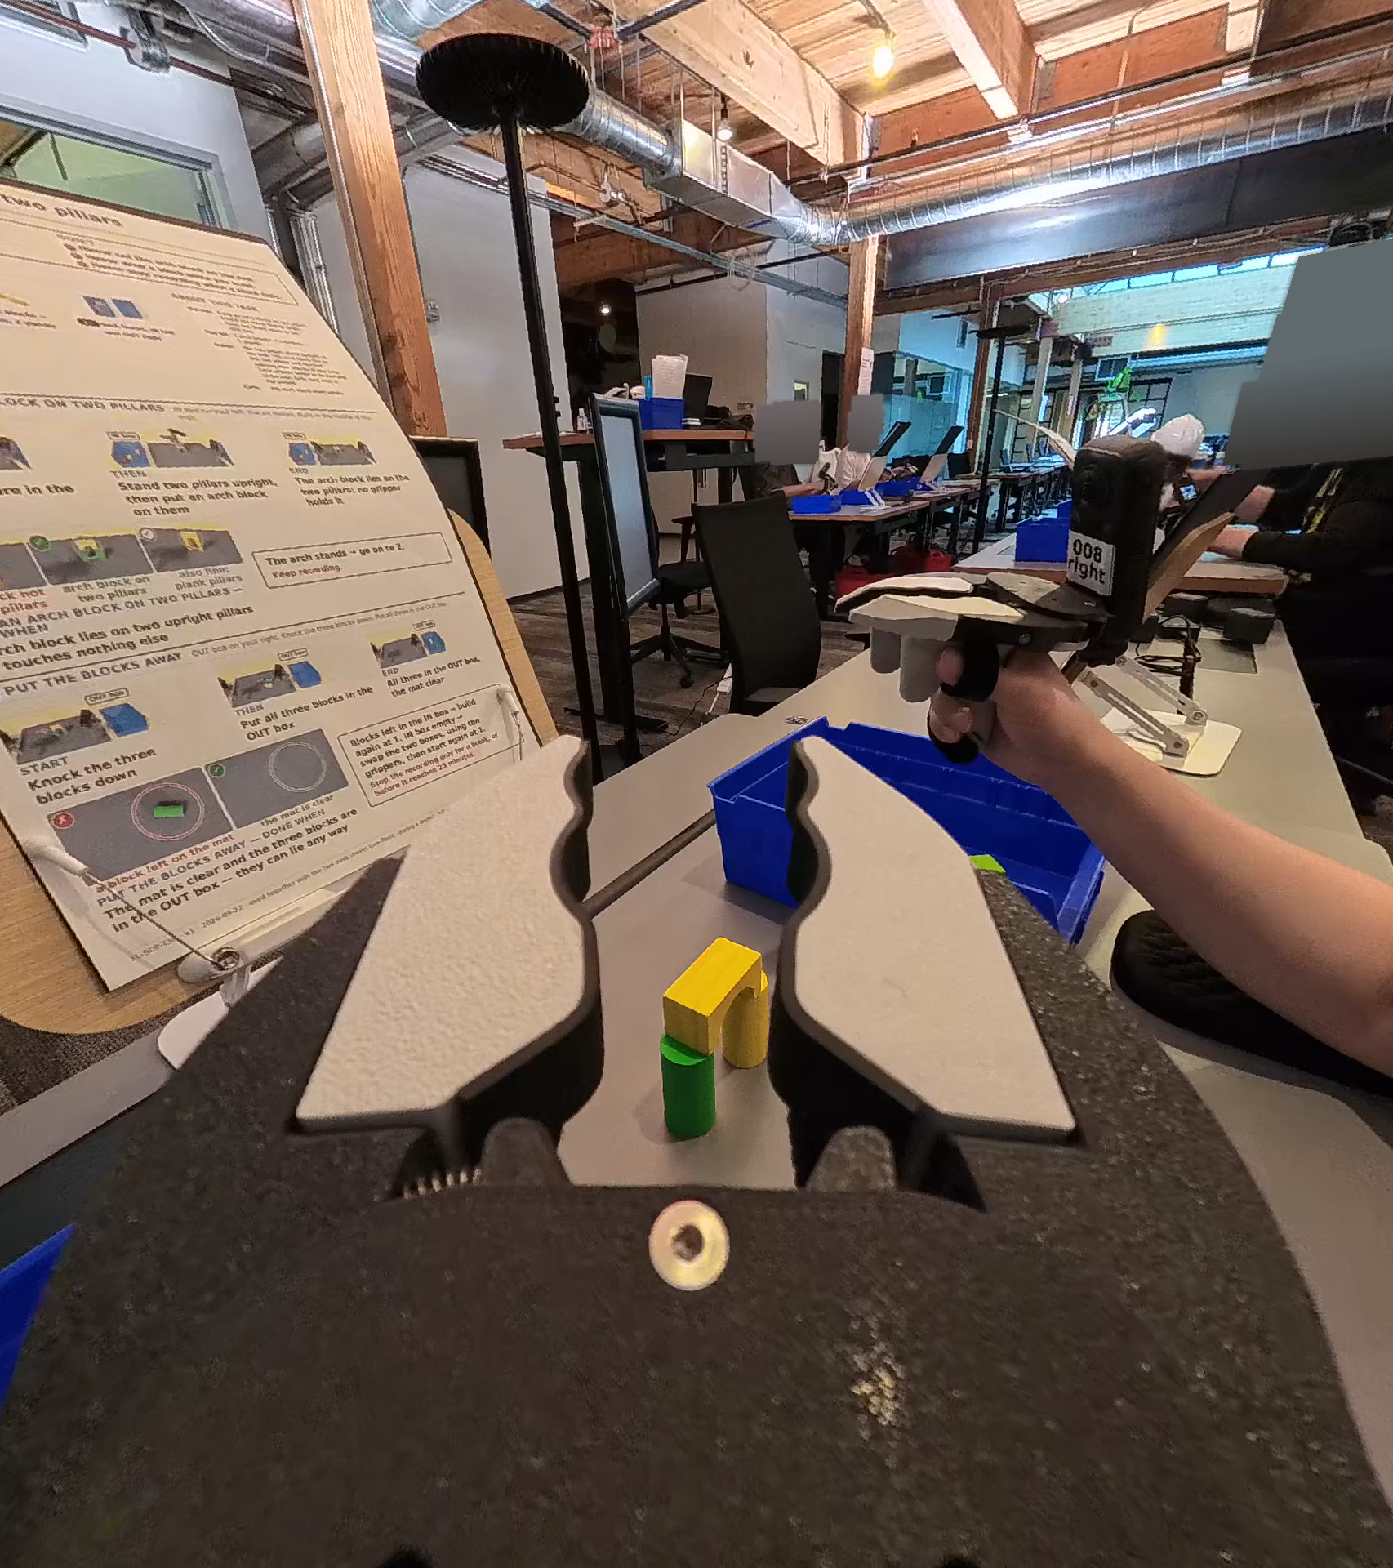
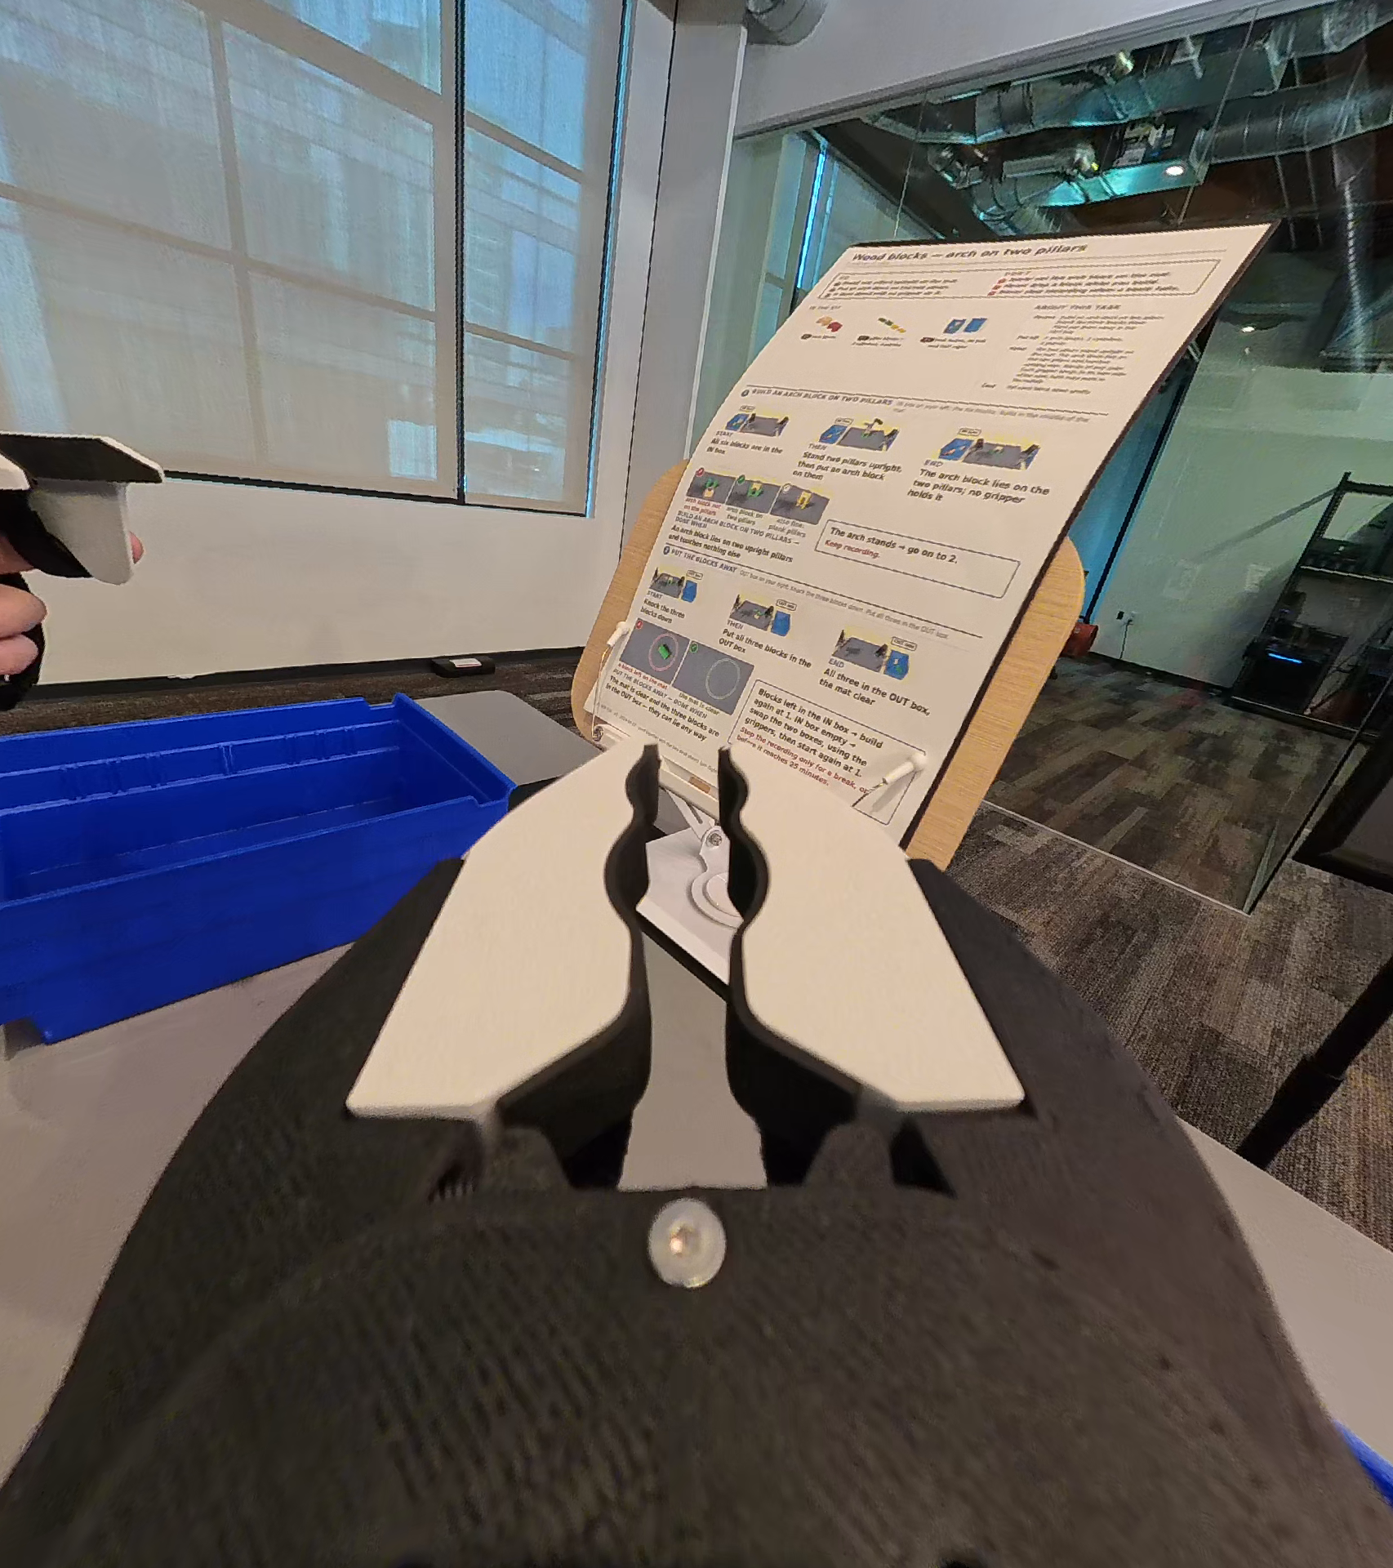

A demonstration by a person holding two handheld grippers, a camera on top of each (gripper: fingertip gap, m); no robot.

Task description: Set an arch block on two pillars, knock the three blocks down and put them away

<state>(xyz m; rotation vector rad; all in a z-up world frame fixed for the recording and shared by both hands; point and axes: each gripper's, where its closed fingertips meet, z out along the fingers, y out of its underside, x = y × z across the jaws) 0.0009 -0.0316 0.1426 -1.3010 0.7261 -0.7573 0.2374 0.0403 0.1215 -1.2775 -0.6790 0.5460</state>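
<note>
A yellow arch block (image 1: 714, 988) lies on a green pillar (image 1: 686, 1090) and a yellow pillar (image 1: 748, 1022), all standing on the grey mat (image 1: 659, 933). My left gripper (image 1: 689, 764) is open and empty. It is held above and behind the arch, which shows between its fingers, apart from them. My right gripper (image 2: 689, 759) is empty with a narrow gap between its fingers. It is raised over the table and faces the instruction board. It shows in the left wrist view (image 1: 871, 611) above the blue bin (image 1: 931, 814).
The blue bin right of the mat holds a green block (image 1: 988, 864). A second blue bin (image 2: 209, 848) stands on the left with nothing seen inside. An instruction board (image 2: 888, 526) on a stand is behind the mat. A black pole (image 1: 545, 424) rises beyond the table. Some 25 cm of space lies between my two pairs of fingers.
</note>
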